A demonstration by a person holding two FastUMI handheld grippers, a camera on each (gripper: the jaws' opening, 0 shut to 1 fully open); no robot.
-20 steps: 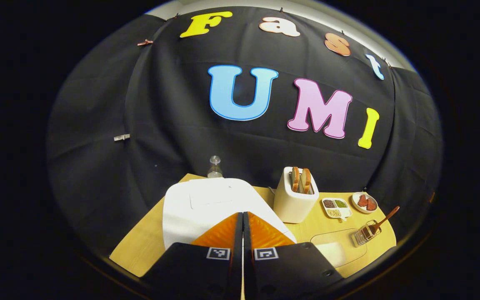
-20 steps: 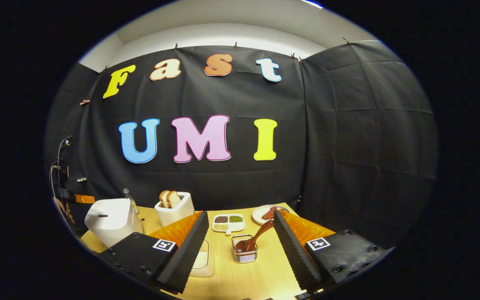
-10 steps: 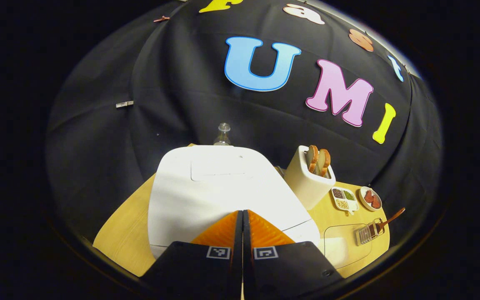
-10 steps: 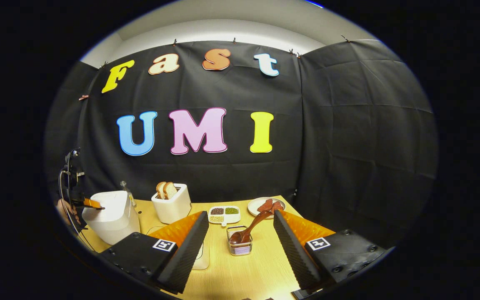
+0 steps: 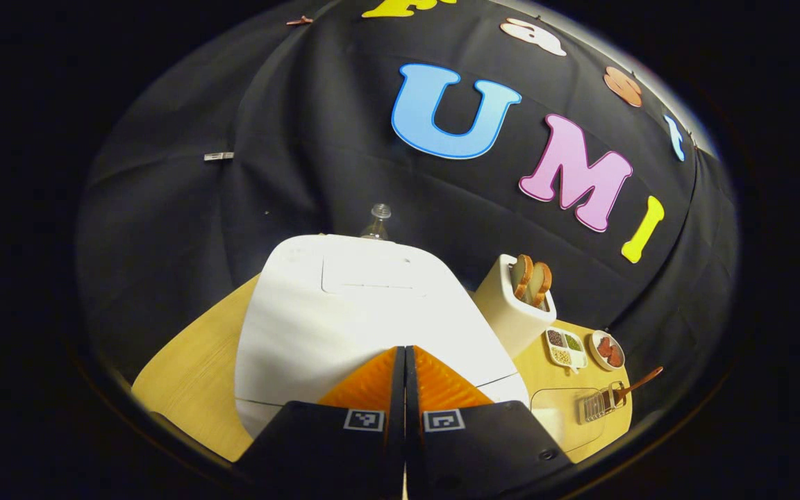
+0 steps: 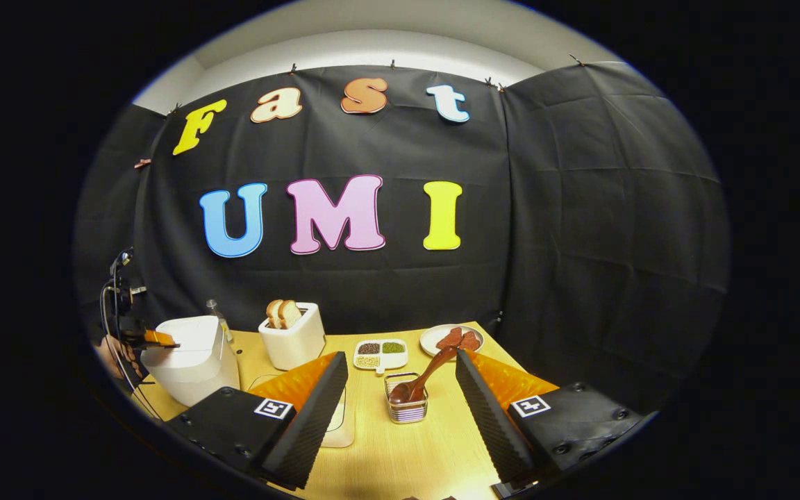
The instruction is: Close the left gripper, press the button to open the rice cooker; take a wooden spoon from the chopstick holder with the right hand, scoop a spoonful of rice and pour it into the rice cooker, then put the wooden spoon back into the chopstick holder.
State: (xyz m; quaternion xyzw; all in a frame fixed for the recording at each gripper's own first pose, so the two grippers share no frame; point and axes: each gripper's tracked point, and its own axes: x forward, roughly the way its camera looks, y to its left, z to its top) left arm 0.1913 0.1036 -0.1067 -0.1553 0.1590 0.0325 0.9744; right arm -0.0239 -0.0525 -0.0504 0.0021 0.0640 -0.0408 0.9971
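1. In the left gripper view, the left gripper (image 5: pixel 403 354) is seen with its jaws pressed together, nothing held between them, the tips set against the front edge of the white rice cooker (image 5: pixel 358 312).
2. The step in hand is judged to be the first one: the button press. The lid is seen shut, so the cooker is not yet opened. The button itself is hidden under the tips, and contact cannot be confirmed.
3. In the right gripper view, the right gripper (image 6: pixel 400 368) is held above the desk (image 6: pixel 407 458) with its jaws spread wide and empty.
4. Between those jaws, a little farther on, the chopstick holder (image 6: pixel 405 408) is seen standing on the desk, with the wooden spoon (image 6: pixel 424 378) leaning in it, bowl down and handle slanting up to the right.
5. Just left of the holder, a shallow container of rice (image 6: pixel 337 423) is partly hidden behind the right gripper's left finger.
6. Farther back, a toaster (image 6: pixel 294 339) with bread, a divided dish of grains (image 6: pixel 380 353) and a plate (image 6: pixel 451 339) are seen.
7. The next move is judged to call for a firm downward push on the button until the lid is released, after which the spoon handle would be pinched by the right gripper.
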